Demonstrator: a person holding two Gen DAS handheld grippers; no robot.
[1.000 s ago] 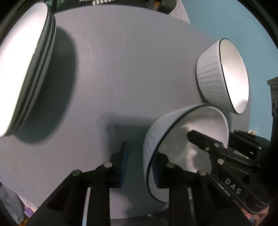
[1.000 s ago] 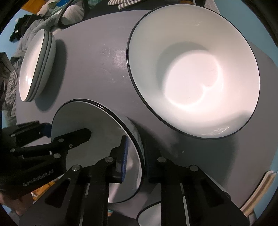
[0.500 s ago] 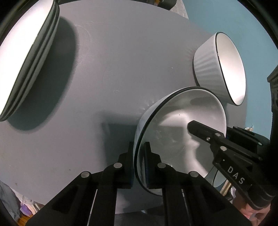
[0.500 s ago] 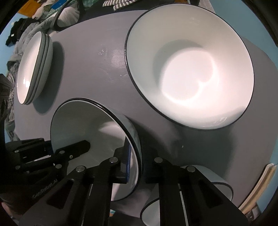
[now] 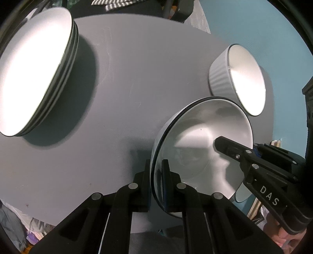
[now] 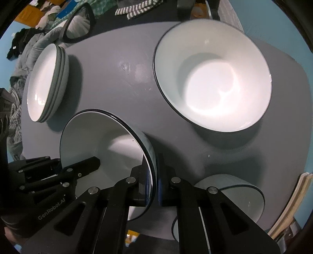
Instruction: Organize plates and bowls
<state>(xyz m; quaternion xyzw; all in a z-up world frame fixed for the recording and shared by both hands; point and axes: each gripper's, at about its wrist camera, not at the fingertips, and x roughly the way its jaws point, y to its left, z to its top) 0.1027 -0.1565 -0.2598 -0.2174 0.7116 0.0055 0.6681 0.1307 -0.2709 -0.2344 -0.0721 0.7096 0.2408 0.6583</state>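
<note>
The left gripper [image 5: 156, 185] is clamped on one side of the rim of a white, dark-rimmed bowl [image 5: 205, 156], one pad inside the wall and one outside. The right gripper [image 6: 154, 187] pinches the opposite side of the same rim in the same way, so the bowl hangs between the two, tilted, above the near edge of the round grey table [image 6: 121, 93]. Both grippers point steeply downward.

Just beyond the held bowl on the right side stands a large white bowl [image 6: 213, 82] with a dark rim and a ribbed outer wall, upright, close to the table's right edge. A second, smaller bowl [image 6: 230, 195] sits at the near right edge, just beside the right gripper's outer finger. At the table's left edge, well apart, is a stack of shallow white plates [image 6: 47, 82] with dark rims. All the crockery looks glazed and smooth inside; the tabletop is matt.

Past the far edge lie a striped cloth [image 6: 137, 9] and piled clothing [image 6: 25, 50].
</note>
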